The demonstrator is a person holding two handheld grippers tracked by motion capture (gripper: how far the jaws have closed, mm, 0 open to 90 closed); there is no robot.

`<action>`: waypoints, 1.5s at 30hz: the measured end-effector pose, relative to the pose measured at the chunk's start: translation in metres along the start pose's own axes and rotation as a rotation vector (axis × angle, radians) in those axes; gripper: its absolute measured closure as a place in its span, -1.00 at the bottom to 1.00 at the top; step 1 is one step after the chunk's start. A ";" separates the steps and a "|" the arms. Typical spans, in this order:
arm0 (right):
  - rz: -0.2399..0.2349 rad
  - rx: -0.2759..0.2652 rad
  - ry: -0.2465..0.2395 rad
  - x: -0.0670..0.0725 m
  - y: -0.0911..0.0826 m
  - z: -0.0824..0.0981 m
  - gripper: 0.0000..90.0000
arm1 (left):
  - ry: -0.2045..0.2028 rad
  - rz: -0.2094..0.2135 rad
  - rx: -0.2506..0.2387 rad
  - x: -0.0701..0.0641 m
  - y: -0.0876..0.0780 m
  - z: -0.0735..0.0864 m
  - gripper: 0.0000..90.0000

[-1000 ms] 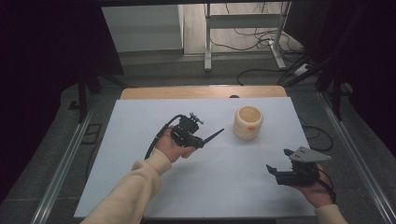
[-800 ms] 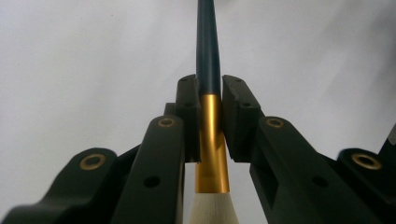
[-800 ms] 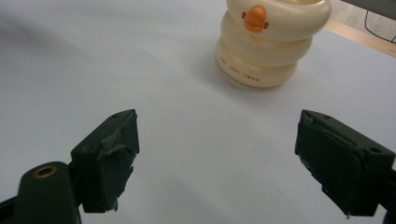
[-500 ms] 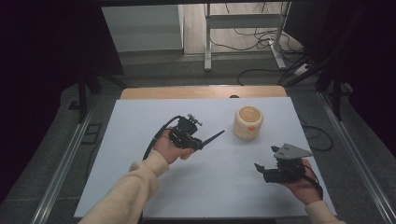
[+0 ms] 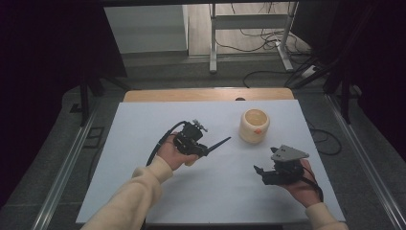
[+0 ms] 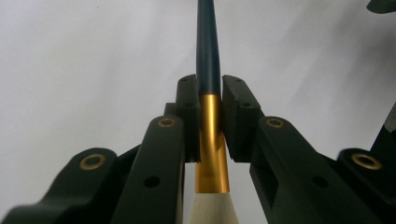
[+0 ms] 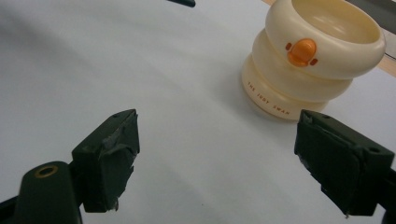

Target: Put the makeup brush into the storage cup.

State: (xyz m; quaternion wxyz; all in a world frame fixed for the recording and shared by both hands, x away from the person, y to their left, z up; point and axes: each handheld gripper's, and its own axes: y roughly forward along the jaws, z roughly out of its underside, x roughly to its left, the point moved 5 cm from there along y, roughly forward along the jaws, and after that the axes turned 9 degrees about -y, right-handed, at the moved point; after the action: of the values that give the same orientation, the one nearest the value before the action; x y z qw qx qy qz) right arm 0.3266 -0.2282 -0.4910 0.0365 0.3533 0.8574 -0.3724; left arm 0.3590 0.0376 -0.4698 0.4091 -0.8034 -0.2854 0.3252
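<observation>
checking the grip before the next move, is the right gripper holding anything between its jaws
No, the right gripper has its jaws wide apart with only bare white table between them, and the cream holder stands apart beyond them.

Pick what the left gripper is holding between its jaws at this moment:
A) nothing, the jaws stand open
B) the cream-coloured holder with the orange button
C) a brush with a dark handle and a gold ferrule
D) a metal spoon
C: in the left gripper view the jaws of the left gripper press on both sides of the brush, at the join of dark handle and gold ferrule.
</observation>
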 end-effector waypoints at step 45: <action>-0.052 0.055 -0.252 0.032 0.045 -0.043 -0.57 | 0.104 0.061 0.091 -0.025 0.020 0.003 0.75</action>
State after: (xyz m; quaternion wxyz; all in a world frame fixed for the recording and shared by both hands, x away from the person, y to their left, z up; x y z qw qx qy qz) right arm 0.3399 -0.1602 -0.4977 0.1245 0.2821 0.8444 -0.4381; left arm 0.3450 0.0107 -0.4808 0.4496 -0.8080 -0.2241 0.3078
